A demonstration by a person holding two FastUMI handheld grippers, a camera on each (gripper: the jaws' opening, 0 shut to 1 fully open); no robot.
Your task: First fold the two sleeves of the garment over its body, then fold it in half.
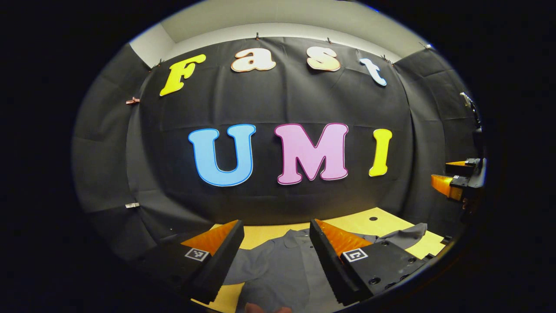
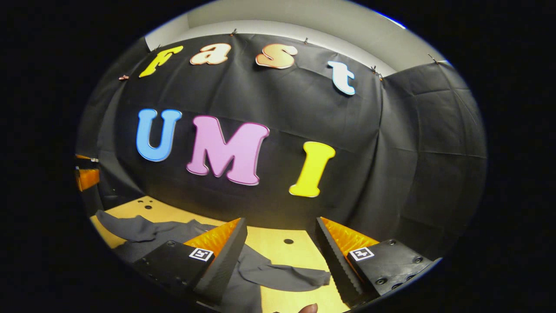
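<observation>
Grey shirt [image 1: 278, 269] spread flat on the yellow table [image 1: 360, 222], collar toward the black cloth wall [image 1: 278, 104]; one sleeve [image 1: 406, 234] stretched out sideways from the shirt's body, lying on the table, not folded in; in the right gripper view another sleeve [image 2: 286, 276] lying out from the shirt [image 2: 143, 232] across the table [image 2: 278, 248], likewise unfolded. Left gripper [image 1: 276, 248] above the shirt's chest, fingers spread apart, nothing between them, not touching the cloth. Right gripper [image 2: 280, 250] above the shirt's sleeve side, fingers also wide apart, gripping nothing; also seen at the edge of the left gripper view [image 1: 447, 176], raised well above the shirt.
</observation>
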